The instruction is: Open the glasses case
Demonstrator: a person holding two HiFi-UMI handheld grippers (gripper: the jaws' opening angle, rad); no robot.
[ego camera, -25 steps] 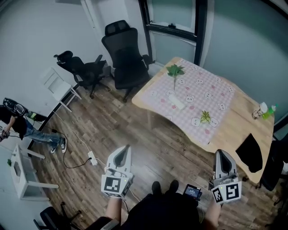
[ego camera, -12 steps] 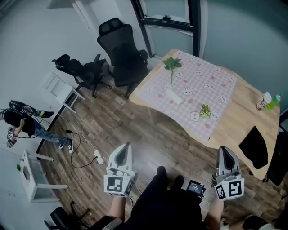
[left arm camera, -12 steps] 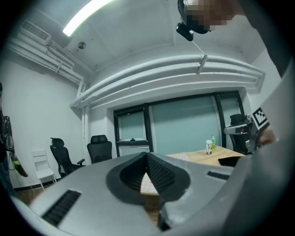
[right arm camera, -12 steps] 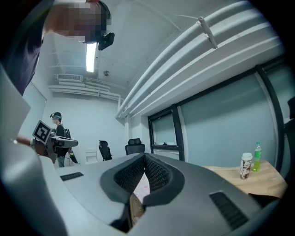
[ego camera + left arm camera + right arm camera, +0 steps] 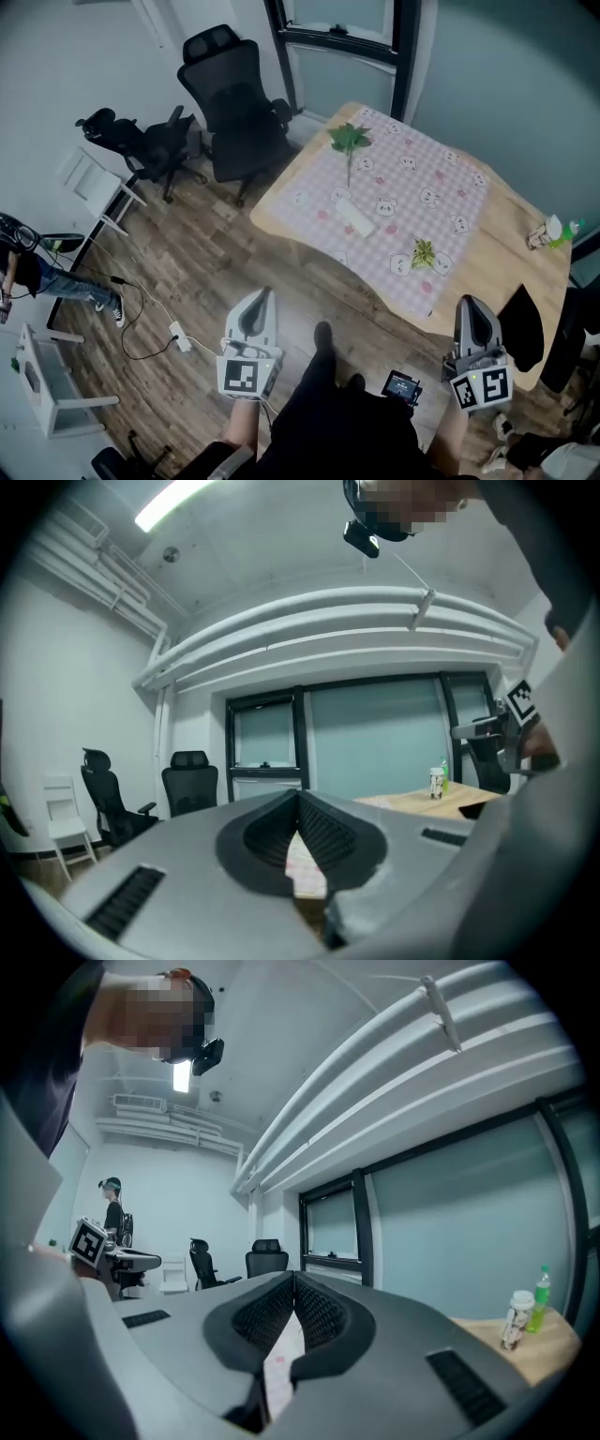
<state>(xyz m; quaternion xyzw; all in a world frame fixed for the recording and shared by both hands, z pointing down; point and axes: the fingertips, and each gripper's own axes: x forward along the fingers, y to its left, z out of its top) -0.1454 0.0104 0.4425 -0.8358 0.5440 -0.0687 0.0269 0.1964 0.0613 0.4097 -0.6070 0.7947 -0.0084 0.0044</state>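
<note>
The step in hand looks to be the approach, with the case far out of reach. The left gripper point(image 5: 262, 294) and right gripper point(image 5: 467, 303) are both held low and level near the person's body, each with its 2 jaws pressed together and nothing between them. The likely glasses case point(image 5: 354, 217) is a small white oblong lying flat on the checked tablecloth point(image 5: 422, 187). It sits just below a leafy green sprig point(image 5: 347, 141), though it is too small here to be sure of it. To do this well, both grippers should be carried over the near table point(image 5: 506, 253) edge and the jaws parted before contact. One gripper should then pin the lower shell while the other catches the lid at its seam. A smooth, rounded case would probably slide on cloth if pushed from only 1 side. The cloth is pink-and-white check with small printed figures, over a pale wooden top with a curved edge. The gripper pads point(image 5: 323, 832) are black and finely ribbed, set in smooth matte grey shells.
</note>
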